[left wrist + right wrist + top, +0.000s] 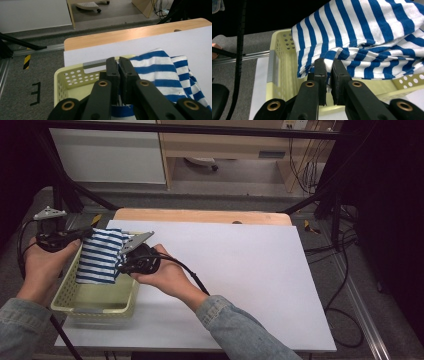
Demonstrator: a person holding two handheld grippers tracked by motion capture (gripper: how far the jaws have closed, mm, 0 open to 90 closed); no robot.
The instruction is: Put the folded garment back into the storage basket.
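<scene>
Blue-and-white striped cloth [101, 256] hangs folded over the pale yellow perforated plastic basket [80, 297] at the counter's [250, 270] left edge, pinched by left gripper [82, 234] and right gripper [121, 261], fingers pressed together on opposite edges, apparently so it stays flat while lowered in.

Striped cloth held over a basket at the table's left edge.

Both grippers pinched a folded blue-and-white striped cloth [101, 256], the left gripper [82, 236] at its upper left corner, the right gripper [124, 257] at its right edge. The cloth hung above the pale yellow basket [65, 295], which sat on the white sheet [250, 270] over the wooden table [200, 215]. Both forearms wore denim sleeves [235, 325]. A black cable [192, 277] trailed from the right gripper.
</scene>
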